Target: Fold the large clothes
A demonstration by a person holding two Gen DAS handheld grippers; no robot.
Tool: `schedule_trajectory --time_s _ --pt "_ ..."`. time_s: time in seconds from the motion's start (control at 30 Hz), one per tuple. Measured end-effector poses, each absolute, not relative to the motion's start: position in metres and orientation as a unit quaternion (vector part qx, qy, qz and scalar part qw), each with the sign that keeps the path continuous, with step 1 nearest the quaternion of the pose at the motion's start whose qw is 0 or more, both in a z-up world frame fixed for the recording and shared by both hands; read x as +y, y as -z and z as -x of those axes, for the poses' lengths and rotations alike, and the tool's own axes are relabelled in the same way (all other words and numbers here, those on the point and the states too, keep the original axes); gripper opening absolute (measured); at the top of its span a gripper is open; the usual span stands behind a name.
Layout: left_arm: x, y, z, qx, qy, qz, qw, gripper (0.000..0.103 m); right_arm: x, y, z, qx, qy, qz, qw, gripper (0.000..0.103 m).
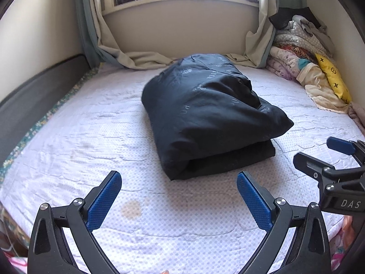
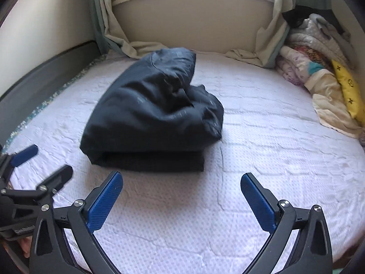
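A large black garment (image 1: pixel 205 114) lies folded in a thick bundle in the middle of the bed; it also shows in the right wrist view (image 2: pixel 150 116). My left gripper (image 1: pixel 179 182) is open and empty, a little in front of the bundle's near edge. My right gripper (image 2: pixel 181 185) is open and empty, in front of and to the right of the bundle. The right gripper shows at the right edge of the left wrist view (image 1: pixel 319 150). The left gripper shows at the left edge of the right wrist view (image 2: pixel 43 162).
The white quilted mattress (image 1: pixel 91 137) carries a yellowish stain (image 1: pixel 131 209) near the front. A pile of bedding with a yellow pillow (image 1: pixel 333 77) sits at the back right. Curtains (image 1: pixel 109 45) hang onto the bed below the windowsill. A dark bed rail (image 1: pixel 34 96) runs along the left.
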State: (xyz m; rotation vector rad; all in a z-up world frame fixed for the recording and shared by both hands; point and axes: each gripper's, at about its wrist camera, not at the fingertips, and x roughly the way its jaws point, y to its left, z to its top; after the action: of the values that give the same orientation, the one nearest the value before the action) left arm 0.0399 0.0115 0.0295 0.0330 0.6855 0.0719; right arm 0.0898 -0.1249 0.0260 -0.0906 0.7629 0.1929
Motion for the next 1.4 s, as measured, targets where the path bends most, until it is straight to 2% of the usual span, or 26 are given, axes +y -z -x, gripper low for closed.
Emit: schedule_trajectory --time_s 0.3,1.4 --pt "0.013 -0.009 -0.041 0.373 -0.038 0.014 0.927 0.102 -0.14 -0.009 -0.082 0.389 -0.067 0.008 0.919 0.103" --pt "0.003 -0.003 -0.047 0.373 -0.037 0.004 0.927 0.102 -0.146 -0.005 -0.084 0.387 -0.069 0.002 0.92 0.103"
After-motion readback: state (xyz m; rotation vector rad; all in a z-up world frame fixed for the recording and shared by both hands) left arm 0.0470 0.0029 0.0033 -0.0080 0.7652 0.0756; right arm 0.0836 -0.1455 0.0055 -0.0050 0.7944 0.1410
